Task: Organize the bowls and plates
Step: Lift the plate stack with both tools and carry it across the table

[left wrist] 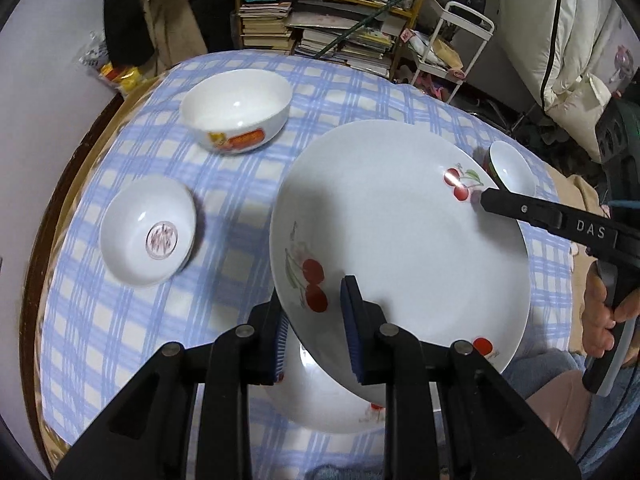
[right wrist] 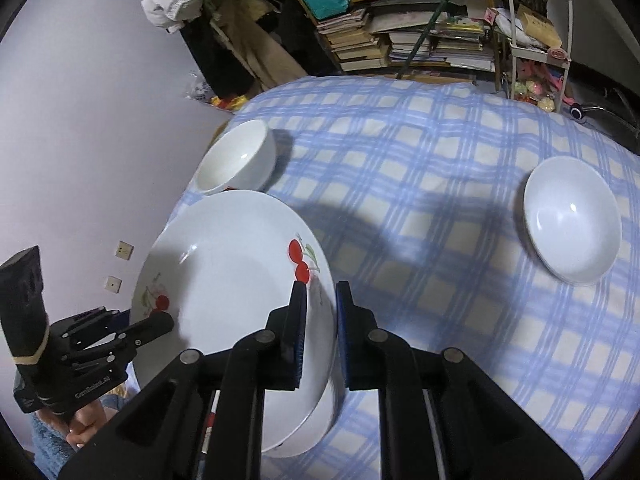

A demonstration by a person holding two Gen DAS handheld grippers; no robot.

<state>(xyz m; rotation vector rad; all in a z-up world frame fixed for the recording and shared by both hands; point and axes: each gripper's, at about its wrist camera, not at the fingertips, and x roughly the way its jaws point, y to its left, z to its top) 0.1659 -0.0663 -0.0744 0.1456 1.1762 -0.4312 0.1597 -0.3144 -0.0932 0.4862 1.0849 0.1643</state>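
A large white plate with red cherries (left wrist: 400, 220) hangs tilted above the table, held from both sides. My left gripper (left wrist: 316, 300) is shut on its near left rim, one blue pad on top and the other under the rim. My right gripper (left wrist: 486, 200) pinches the opposite rim beside a cherry print. In the right wrist view the plate (right wrist: 232, 280) has its right rim clamped in my right gripper (right wrist: 321, 288), and my left gripper (right wrist: 168, 320) holds the far edge. A second cherry plate (left wrist: 320, 400) lies on the cloth below.
On the blue checked tablecloth (left wrist: 120, 320) stand a deep white bowl with an orange label (left wrist: 236, 108), a shallow bowl with a pink emblem (left wrist: 148, 236) and a small white bowl (right wrist: 572, 220). Stacked books on a shelf (left wrist: 320, 20) and a white cart (left wrist: 460, 40) stand behind the table.
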